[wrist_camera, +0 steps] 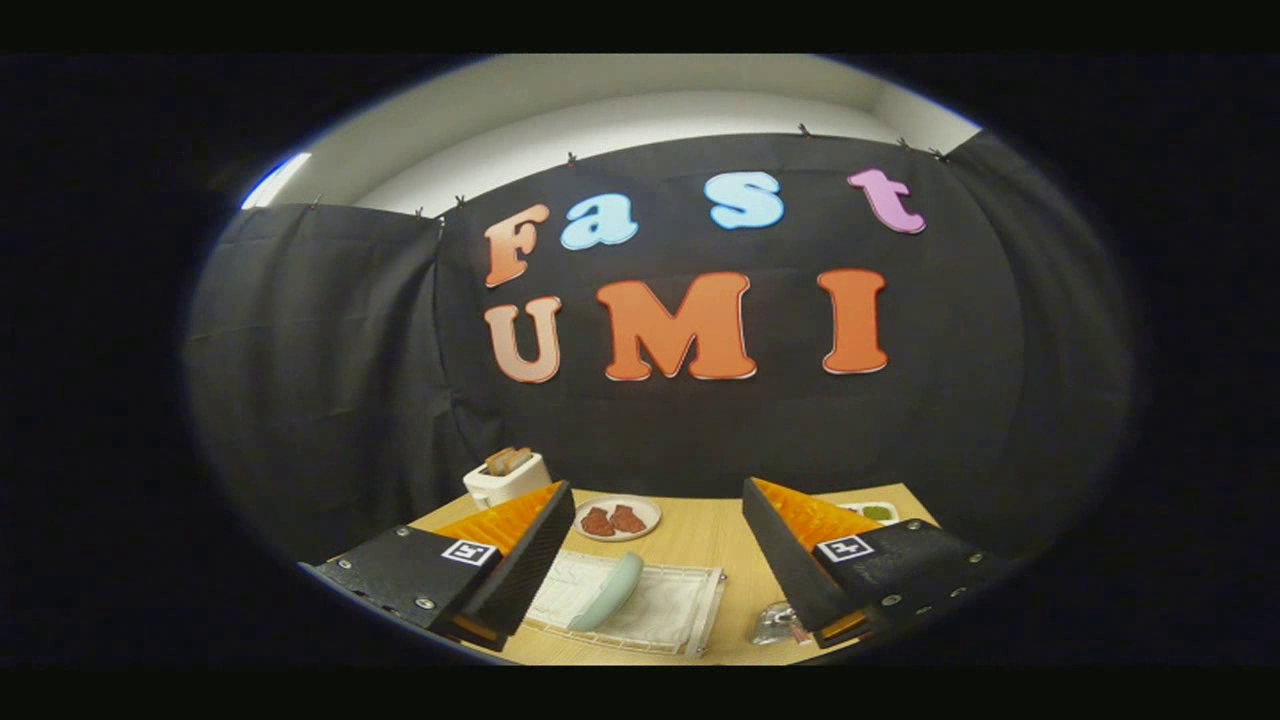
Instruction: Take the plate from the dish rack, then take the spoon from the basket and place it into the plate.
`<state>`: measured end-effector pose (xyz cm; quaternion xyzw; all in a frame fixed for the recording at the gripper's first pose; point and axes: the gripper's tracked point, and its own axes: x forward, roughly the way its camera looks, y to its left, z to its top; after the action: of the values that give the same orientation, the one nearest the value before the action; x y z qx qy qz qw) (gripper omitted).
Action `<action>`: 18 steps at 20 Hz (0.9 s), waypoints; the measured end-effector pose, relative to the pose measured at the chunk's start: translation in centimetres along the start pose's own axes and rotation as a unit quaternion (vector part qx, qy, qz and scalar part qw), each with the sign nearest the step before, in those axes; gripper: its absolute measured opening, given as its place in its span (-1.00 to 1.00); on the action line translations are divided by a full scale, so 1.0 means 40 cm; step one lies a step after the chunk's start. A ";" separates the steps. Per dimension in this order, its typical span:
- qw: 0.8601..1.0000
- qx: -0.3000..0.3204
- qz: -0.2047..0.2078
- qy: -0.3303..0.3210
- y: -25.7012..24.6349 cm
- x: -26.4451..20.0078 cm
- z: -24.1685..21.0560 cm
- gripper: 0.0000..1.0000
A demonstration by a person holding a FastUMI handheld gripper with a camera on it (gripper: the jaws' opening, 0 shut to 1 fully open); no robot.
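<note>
Seen along the gripper's own line of sight, the gripper [658, 545] is held high above a wooden worktop [735, 570], its two fingers spread wide apart with nothing between them; it is released and idle.

Below the gap between the fingers lies a white wire dish rack [665, 610], flat on the worktop. A pale blue-green plate [607, 592] stands on edge in it, leaning slightly, probably slotted upright so that its rim can be pinched from above.

Beyond the rack, farther ahead between the fingers, a small white dish [618, 518] carries two reddish-brown pieces of food. Behind the left finger stands a white toaster [507, 478] with slices poking from its top. Just past the right finger is a small white tray [872, 513] holding something green. Near the base of the right finger lies a shiny object [775, 623], possibly the spoon's basket; it is too small to tell.

By my judgement, the task has not begun: the plate sits in the rack.
</note>
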<state>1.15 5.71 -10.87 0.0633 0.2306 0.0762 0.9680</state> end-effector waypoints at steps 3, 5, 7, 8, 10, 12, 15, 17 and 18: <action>0.999 0.006 0.018 0.048 0.035 0.033 -0.060 0.99; 0.997 0.005 0.026 0.077 0.052 0.054 -0.098 0.98; 0.994 0.002 0.030 0.106 0.063 0.074 -0.134 0.97; 0.992 0.003 0.031 0.120 0.066 0.087 -0.151 0.96; 0.987 0.007 0.036 0.154 0.079 0.106 -0.197 0.90; 0.981 0.007 0.037 0.193 0.085 0.125 -0.249 0.85; 0.968 0.000 0.039 0.250 0.094 0.144 -0.332 0.81; 0.958 -0.010 0.037 0.283 0.095 0.152 -0.379 0.77; 0.954 -0.011 0.037 0.296 0.094 0.153 -0.400 0.74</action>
<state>-1.21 11.86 -27.14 0.0355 0.5034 0.1304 0.8534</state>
